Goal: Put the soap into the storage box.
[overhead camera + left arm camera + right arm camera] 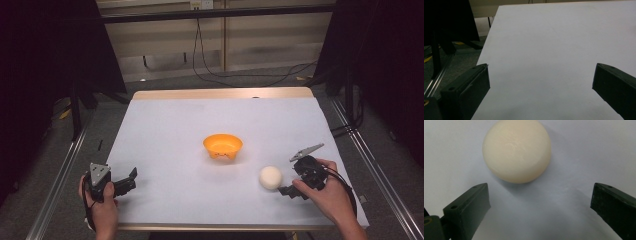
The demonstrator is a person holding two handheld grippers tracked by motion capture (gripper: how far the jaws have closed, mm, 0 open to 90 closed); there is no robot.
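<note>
the biggest thing is the table [165,130], covered with a flat white sheet that reaches almost to every edge, with a strip of bare wood showing at the far side. on the white sheet, near the middle, sits an orange bowl [223,146], standing upright with its open side up. it is well apart from both hands. next in size are the two claws. the left gripper [131,181] rests near the front left corner of the table, held in the person's left hand [102,207], with a grey three-cornered plate on top. in the left gripper view its two black jaws stand wide apart with only white sheet between them, so this claw is open and holds nothing. the right gripper [283,175] is near the front right part of the table, held in the person's right hand [330,197], and it points toward the ball. in the right gripper view its jaws are also spread wide apart, and they do not touch anything. the smallest thing is the round cream ball [517,150]. it lies on the white sheet just in front of the open right jaws, not between them, and to the front right of the orange bowl, apart from it.
</note>
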